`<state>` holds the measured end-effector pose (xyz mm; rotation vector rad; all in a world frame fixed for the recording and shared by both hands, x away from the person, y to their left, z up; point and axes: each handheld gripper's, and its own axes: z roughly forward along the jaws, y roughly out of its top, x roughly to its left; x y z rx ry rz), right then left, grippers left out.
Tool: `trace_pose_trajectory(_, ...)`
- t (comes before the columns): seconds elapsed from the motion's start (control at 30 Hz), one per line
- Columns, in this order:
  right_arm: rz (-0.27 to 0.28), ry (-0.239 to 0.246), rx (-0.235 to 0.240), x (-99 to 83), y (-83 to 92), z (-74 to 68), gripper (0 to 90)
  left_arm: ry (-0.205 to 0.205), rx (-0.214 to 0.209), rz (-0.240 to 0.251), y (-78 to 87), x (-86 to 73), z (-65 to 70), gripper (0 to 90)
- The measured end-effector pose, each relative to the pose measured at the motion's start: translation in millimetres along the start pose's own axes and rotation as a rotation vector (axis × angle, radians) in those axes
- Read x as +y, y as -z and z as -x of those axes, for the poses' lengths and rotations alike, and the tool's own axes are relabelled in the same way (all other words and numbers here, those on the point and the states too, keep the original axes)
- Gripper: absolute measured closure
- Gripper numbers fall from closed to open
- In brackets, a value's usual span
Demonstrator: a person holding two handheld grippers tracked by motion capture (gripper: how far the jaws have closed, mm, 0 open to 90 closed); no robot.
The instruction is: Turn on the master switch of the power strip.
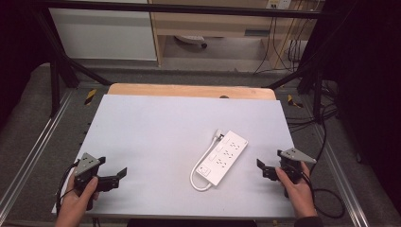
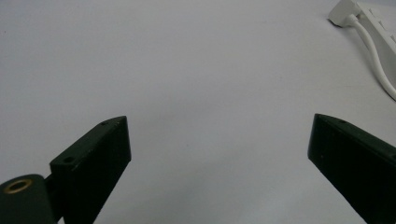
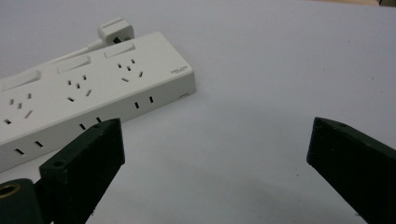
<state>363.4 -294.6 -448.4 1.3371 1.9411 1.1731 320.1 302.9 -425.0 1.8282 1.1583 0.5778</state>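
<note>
The white power strip (image 1: pixel 222 157) lies at 4 o'clock on the surface (image 1: pixel 151 132), rigid and light (smooth, probably slippery); grip its narrow sides. Left hand-held gripper (image 1: pixel 118 175) and right hand-held gripper (image 1: pixel 261 166) both stand spread, empty.

White power strip (image 1: pixel 223 157) (cord looped) lies between both tongs, touching neither.

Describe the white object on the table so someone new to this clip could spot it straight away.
Start at the grey table and look right of centre, nearer the right tool than the left. There a flat white power strip lies diagonally. It has rows of sockets and switches on top, and its white cable loops along its left side to a plug at the far end.
</note>
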Motion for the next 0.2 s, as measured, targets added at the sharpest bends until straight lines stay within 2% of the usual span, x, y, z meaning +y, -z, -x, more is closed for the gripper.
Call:
trace_pose_trajectory(0.13, -0.045, -0.001, -0.022, 2.3, -8.3, -0.3, 5.5, 0.001, 0.0, -0.005, -0.5, -0.2, 0.6, 6.1)
trace_pose_trajectory(0.2, -0.086, -0.002, -0.03, 2.2, -12.2, 0.2, 5.2, -0.002, 0.0, -0.007, -0.6, -0.1, 1.1, 6.1)
